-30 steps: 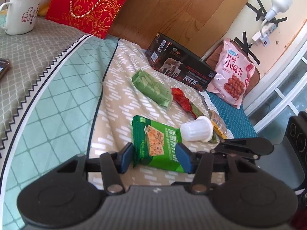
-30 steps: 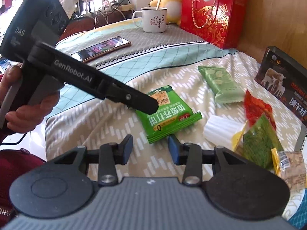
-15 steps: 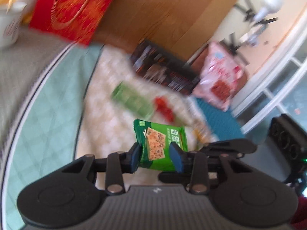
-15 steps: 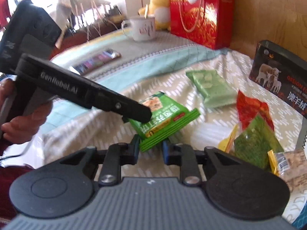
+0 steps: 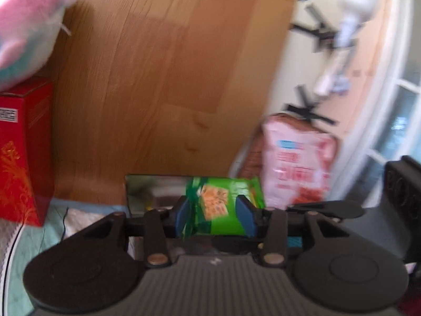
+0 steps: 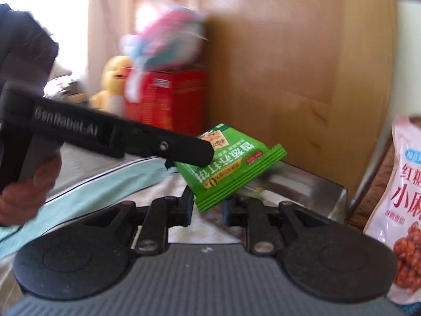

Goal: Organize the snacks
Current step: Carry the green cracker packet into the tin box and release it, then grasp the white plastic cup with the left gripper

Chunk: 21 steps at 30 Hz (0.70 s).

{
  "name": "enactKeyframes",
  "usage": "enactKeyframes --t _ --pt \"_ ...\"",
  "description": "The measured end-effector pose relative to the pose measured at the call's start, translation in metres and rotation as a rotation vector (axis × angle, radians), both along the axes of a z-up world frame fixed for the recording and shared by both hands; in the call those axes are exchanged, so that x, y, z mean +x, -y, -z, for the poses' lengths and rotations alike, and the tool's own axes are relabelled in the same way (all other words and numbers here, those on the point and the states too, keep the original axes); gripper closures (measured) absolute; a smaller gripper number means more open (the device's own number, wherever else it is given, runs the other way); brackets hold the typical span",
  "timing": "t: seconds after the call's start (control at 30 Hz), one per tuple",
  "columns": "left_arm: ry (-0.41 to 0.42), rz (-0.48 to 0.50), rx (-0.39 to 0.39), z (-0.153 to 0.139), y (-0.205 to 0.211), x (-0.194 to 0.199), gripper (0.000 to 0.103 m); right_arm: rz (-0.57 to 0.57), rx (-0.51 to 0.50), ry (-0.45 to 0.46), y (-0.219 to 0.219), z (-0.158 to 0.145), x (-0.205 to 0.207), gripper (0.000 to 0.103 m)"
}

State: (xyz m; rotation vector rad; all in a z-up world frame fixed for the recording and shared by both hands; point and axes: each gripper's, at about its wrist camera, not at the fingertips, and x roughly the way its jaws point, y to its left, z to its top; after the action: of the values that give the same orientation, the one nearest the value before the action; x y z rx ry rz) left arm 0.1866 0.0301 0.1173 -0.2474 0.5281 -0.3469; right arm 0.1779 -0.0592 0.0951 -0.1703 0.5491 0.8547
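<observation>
Two grippers hold one green cracker packet (image 5: 223,205) between them, clear of the bedcover. The left gripper (image 5: 215,217) has its blue pads on either flank of the packet, and its jaws are easing apart slightly with the packet between them. The right gripper (image 6: 208,205) clamps the packet's crimped lower edge, jaws narrow and likewise opening a touch while the seal sits between them.

Step in hand, as judged: carrying the packet toward the open tin box (image 6: 302,184), which lies just ahead of and below both tools. The next move calls for lowering the packet over the box mouth and releasing both grips together, so it drops flat rather than hanging from one corner.

Surface: a patterned bedcover (image 6: 110,181) beneath the tools, pale teal off the left tool's side. Ahead stands a wooden headboard (image 5: 163,79). A red gift box (image 5: 23,152) sits ahead-left of the left tool; a pink snack bag (image 6: 402,205) leans to the right of the right tool. Both views are motion-blurred.
</observation>
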Motion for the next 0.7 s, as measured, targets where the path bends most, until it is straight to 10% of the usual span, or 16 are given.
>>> enactKeyframes --t 0.27,0.7 --pt "-0.068 -0.067 -0.003 0.031 -0.024 0.007 0.06 0.1 0.052 -0.12 0.02 0.024 0.032 0.062" --pt "-0.226 0.04 -0.138 0.077 -0.059 -0.113 0.057 -0.054 0.101 -0.228 0.074 0.041 -0.105 0.06"
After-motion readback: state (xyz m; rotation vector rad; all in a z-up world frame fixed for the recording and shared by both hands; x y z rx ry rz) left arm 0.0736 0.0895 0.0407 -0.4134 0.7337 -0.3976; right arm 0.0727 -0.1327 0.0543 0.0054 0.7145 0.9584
